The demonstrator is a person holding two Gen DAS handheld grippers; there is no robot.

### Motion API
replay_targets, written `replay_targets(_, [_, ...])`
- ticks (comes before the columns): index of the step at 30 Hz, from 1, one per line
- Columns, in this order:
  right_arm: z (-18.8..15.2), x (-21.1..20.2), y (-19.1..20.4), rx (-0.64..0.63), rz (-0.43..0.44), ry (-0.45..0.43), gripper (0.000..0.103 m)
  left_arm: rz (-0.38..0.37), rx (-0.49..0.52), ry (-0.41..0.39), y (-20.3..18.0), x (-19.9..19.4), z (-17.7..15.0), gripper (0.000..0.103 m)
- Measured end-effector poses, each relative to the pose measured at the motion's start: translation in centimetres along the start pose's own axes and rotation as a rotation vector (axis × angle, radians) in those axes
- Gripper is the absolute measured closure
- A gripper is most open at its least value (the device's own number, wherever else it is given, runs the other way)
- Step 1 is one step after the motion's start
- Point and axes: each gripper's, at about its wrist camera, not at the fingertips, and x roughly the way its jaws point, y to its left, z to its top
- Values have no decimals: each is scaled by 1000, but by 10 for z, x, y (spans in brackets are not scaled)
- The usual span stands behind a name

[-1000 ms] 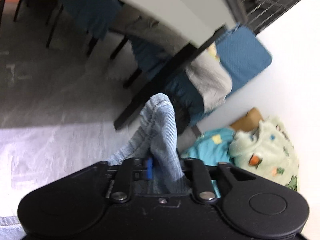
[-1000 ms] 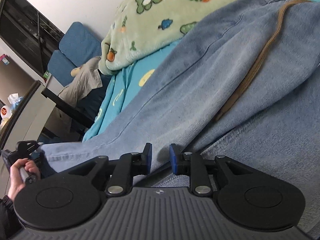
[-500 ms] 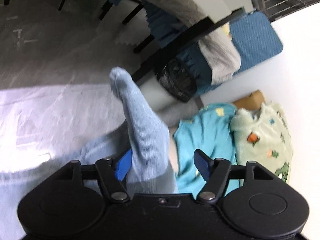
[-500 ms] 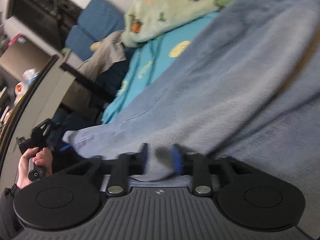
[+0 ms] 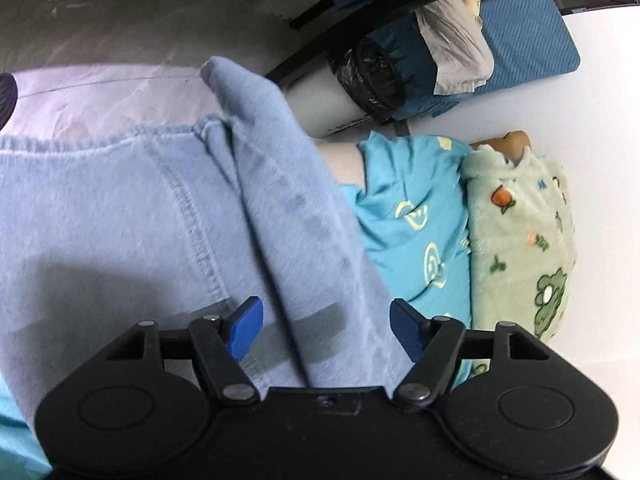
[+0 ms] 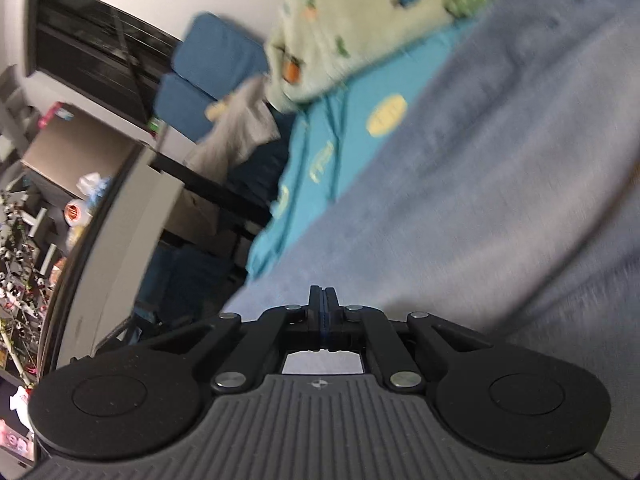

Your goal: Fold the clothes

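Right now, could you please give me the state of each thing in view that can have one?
left gripper: open, denim between the pads, not pinched.
right gripper: shut, at the jeans' edge.
jeans: spread out, one fold ridged up.
teal garment: crumpled, unfolded.
green fleece: bunched, unfolded.

Your left gripper (image 5: 326,326) stands with its 2 blue-padded fingers (image 5: 245,327) spread well apart. A fold of cloth runs up between them, but neither pad presses on it. The gripper body tilts downward.

Your right gripper (image 6: 323,300) has its 2 fingers brought fully together, the pads meeting edge to edge along the centre line. The linkage arms fold inward on both sides. Whether any cloth is pinched between the pads cannot be told.
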Motion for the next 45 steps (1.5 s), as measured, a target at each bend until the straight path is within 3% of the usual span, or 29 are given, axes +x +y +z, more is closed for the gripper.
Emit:
replay_targets(2, [-5, 0, 1, 11, -15, 44, 94, 0, -3, 1, 3, 0, -2, 36])
replay_targets(4, [-11, -3, 4, 3, -29, 90, 82, -6, -3, 6, 3, 2, -2, 36])
replay_targets(6, [-18, -5, 6, -6, -42, 136, 51, -12, -4, 11, 2, 4, -2, 36])
replay_targets(7, [-22, -5, 8, -20, -50, 152, 50, -15, -5, 15, 3, 5, -2, 36])
replay_targets(13, [-28, 11, 1, -31, -130, 167, 54, -33, -1, 51, -2, 13, -12, 36])
replay_targets(16, [-16, 26, -15, 80, -95, 158, 78, -57, 20, 62, -7, 15, -19, 36])
replay_targets(17, [-12, 27, -15, 87, -81, 144, 90, -64, 35, 63, -9, 15, -22, 36])
replay_targets(20, [5, 22, -10, 80, -25, 87, 100, -89, 84, 71, -18, 17, -30, 36])
replay_targets(25, [42, 12, -13, 157, 100, -53, 100, -103, 136, 45, -27, 26, -36, 36])
replay_targets(30, [74, 31, -27, 198, 85, -121, 101, -53, 150, -19, -25, 32, -31, 36])
replay_targets(35, [74, 44, -47, 233, 41, -136, 101, 4, 135, -86, -22, 48, -18, 36])
replay_targets(40, [74, 39, -49, 257, 71, -154, 101, 27, 148, -129, -22, 68, -4, 38])
replay_targets(41, [76, 37, -44, 242, 82, -164, 101, 23, 153, -141, -23, 69, -2, 40])
replay_targets(42, [79, 35, -38, 227, 93, -174, 101, 22, 161, -153, -24, 69, 0, 49])
replay_targets(43, [80, 33, -33, 212, 101, -184, 101, 21, 168, -168, -24, 69, 3, 67])
replay_targets(45, [80, 26, -26, 187, 109, -203, 101, 15, 176, -202, -24, 65, 7, 84])
